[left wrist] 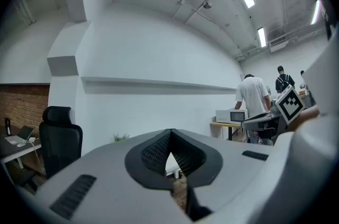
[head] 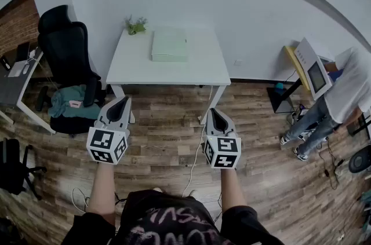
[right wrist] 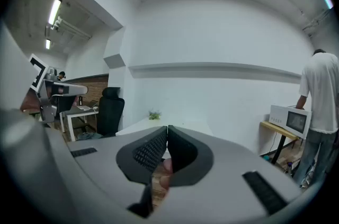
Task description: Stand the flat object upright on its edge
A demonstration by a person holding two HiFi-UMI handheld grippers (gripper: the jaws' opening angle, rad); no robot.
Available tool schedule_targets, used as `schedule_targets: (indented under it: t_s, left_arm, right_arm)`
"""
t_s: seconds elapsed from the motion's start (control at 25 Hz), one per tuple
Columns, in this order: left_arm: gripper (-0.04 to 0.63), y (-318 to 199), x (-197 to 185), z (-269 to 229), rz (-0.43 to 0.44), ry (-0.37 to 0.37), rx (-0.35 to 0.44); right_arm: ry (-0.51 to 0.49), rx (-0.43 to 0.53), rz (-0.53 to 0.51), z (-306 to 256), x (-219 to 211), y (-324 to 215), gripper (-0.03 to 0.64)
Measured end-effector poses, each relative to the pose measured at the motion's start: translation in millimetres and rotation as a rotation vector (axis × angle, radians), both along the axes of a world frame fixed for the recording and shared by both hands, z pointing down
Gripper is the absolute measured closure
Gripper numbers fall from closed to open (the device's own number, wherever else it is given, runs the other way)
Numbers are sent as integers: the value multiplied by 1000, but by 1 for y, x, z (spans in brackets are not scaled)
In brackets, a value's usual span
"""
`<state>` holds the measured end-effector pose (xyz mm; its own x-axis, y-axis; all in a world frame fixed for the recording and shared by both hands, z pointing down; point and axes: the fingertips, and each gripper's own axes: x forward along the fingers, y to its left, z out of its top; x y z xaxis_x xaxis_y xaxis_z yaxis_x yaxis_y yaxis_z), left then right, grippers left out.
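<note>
Fingers [left wrist: 153, 151] on left gripper [head: 123, 98] and right gripper [head: 212, 110] meet, empty; far ahead, the flat box [head: 169, 44] lies broad-face down on the counter [head: 133, 67].

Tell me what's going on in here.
The camera wearer stands on the wood floor, short of the white rectangular table. They hold the grey two-jaw left gripper and right gripper, both shut, empty and pointed toward the table. The pale green flat rectangular object lies flat on the tabletop, untouched, near a small green potted plant. Standing it on edge has not begun. A bystander in a white shirt stands off to the right.
</note>
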<state>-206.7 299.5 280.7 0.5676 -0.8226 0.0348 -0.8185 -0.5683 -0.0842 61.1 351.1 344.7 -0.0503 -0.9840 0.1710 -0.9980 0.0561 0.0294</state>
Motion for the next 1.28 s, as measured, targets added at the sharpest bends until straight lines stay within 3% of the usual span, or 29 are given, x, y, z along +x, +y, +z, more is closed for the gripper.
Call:
schedule_targets:
  t_s: [0.52,0.92,1.28]
  left_arm:
    - [581,-10,-15,5,25,-6,-1]
    - [580,-12,-32,14,59,4,-14]
    - [580,-36,-27,24,81,11,-40]
  right_arm:
    - [7,-3,17,2,-17,-9,592]
    - [70,-29,42,9,-39,-1,591]
    - [75,-42,44,12,-37,-22,591]
